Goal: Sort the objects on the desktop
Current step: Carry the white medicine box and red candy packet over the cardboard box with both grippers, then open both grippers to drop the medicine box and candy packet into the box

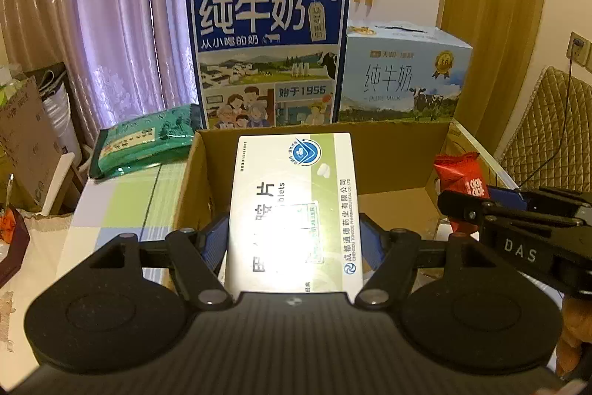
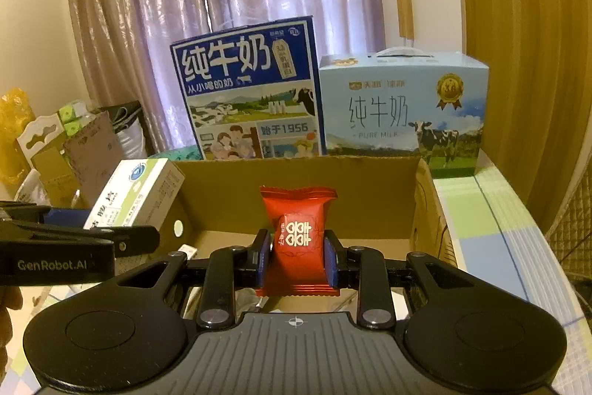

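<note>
left gripper (image 1: 294, 239) level above the open brown cardboard box (image 1: 392, 154), clamping a white-green tablet carton (image 1: 292, 210), long axis pointing forward. right gripper (image 2: 296, 256) alongside pinches a red foil candy packet (image 2: 298, 236), upright.

left hand-held gripper (image 1: 294, 239): black, blue pads, "GenRobot.AI" | right hand-held gripper (image 2: 296, 256): black, blue pads, silver pivot screws, "DAS"

The pill box (image 1: 292, 210) hides much of the cardboard box (image 1: 392, 150) floor behind it. Glare blurs its big letters. Behind the cardboard box, the milk boxes' bottoms are hidden.
</note>
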`<control>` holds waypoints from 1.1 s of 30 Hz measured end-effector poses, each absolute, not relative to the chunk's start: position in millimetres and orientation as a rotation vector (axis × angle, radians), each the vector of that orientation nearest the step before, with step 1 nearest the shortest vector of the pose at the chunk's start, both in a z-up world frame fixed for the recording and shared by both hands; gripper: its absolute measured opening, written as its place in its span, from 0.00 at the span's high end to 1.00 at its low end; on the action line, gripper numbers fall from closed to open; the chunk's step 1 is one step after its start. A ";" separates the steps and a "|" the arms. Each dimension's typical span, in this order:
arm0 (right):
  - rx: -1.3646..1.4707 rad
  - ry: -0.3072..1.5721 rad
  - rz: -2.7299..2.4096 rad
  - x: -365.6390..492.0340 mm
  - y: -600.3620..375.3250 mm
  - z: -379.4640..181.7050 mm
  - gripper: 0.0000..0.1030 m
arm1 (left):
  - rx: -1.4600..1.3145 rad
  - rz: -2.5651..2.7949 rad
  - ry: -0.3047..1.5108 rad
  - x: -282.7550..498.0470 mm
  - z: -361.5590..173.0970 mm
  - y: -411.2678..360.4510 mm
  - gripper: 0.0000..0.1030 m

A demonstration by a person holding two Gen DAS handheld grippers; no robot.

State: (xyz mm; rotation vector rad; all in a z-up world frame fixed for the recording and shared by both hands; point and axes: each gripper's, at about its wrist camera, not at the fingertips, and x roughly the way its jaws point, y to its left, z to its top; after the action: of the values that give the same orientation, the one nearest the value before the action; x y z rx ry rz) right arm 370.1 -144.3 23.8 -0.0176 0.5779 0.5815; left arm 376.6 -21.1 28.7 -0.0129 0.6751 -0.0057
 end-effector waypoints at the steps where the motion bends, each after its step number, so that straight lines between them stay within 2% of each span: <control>1: -0.016 0.579 0.580 371.6 -144.0 23.3 0.74 | -0.014 -0.006 0.679 378.1 26.8 -21.5 0.35; 33: 0.028 0.579 0.613 380.0 -144.6 18.1 0.74 | -0.044 0.005 0.667 388.8 17.3 -14.5 0.35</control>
State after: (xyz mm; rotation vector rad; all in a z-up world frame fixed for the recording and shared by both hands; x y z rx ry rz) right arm 380.0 -144.6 18.1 0.0282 0.5793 0.6129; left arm 388.8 -14.5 17.3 -0.0442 0.6674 0.0051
